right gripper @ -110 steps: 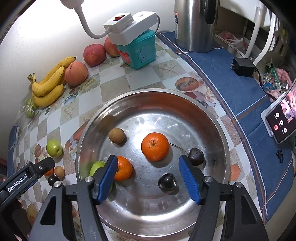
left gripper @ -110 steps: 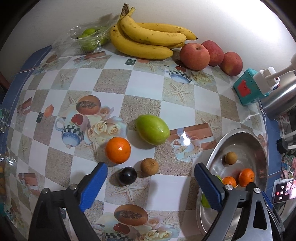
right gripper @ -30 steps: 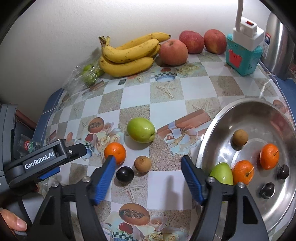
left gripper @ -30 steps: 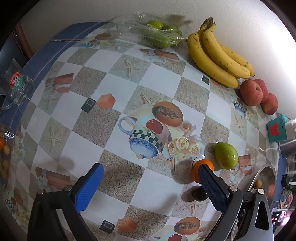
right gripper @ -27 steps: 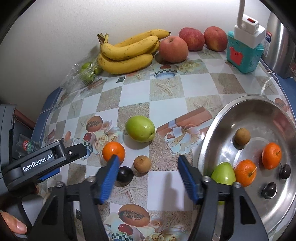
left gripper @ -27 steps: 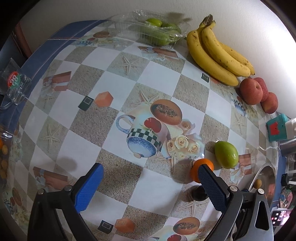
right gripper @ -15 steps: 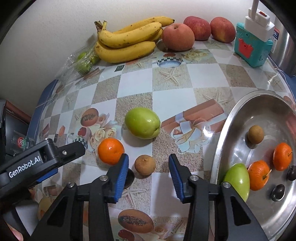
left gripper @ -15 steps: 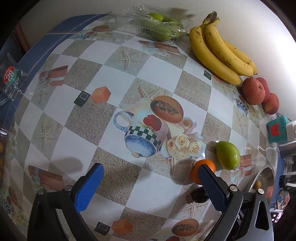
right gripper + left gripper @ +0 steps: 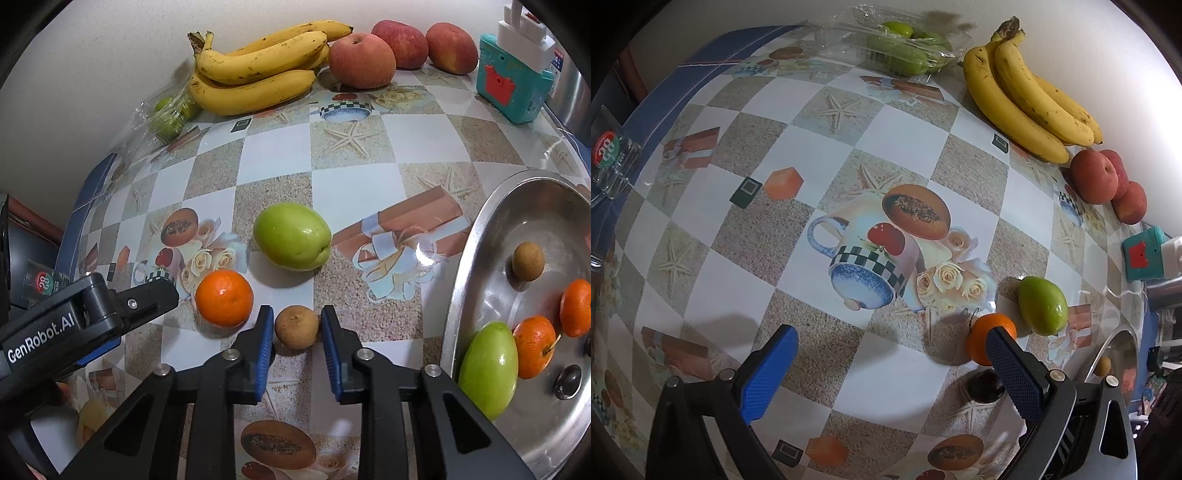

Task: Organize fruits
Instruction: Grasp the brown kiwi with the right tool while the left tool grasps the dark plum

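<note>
Right tongs (image 9: 297,334) point steeply down at the desk (image 9: 351,192) and are clenched on the small brown fruit (image 9: 296,331): both blue pads sit against its sides, the fruit squarely between them at the tips and resting on the desk. The fruit is nearly round, so no long axis matters; the grip line runs left–right across it. A dark round fruit is mostly hidden behind the left pad in this view; in the left wrist view it shows as the dark fruit (image 9: 985,384) just below the orange. Just beyond and left of the grip lies the orange (image 9: 224,297), close to the pad but apart from the brown fruit. Further out sits the green fruit (image 9: 292,236). The steel bowl (image 9: 480,236) lies to the right of the tongs, already holding fruit, so the carry, by my reading, goes rightward over its near rim. Left tongs (image 9: 886,363) hang released and empty over bare desk, farther from the loose fruit. Bananas (image 9: 258,66) and apples (image 9: 362,61) line the wall at the back.
</note>
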A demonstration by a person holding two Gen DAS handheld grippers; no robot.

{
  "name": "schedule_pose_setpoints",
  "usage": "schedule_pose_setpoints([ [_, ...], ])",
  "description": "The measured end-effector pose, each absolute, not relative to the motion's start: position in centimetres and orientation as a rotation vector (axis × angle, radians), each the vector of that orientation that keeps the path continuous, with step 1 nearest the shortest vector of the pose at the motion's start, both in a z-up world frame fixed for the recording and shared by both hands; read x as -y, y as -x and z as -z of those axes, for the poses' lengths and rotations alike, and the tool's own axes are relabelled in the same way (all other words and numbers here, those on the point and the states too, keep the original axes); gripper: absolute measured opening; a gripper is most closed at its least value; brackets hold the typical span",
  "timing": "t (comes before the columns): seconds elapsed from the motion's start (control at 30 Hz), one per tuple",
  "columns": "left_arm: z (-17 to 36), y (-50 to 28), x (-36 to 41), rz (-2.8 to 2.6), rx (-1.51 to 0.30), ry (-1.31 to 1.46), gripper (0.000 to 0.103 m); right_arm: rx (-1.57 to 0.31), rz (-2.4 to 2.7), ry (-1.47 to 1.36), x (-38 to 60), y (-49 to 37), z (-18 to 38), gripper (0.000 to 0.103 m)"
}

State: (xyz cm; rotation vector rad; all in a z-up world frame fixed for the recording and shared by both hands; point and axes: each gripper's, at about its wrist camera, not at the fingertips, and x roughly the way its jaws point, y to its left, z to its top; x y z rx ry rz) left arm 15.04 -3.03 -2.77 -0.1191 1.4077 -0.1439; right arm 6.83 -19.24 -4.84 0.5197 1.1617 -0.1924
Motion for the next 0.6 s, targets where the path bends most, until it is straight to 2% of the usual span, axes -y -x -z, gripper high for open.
schedule_pose_setpoints([
  [0.4,2.3,-14.7,3.9,0.186,-1.412,0.124,0.101,-1.146,0.254,-0.54,20.5,-5.0,3.2,0.027],
  [0.6,2.0,-13.9,5.1,0.236,-1.426,0.14,0.095,-1.127,0.294,-0.565,21.6,-3.4,1.9,0.027],
])
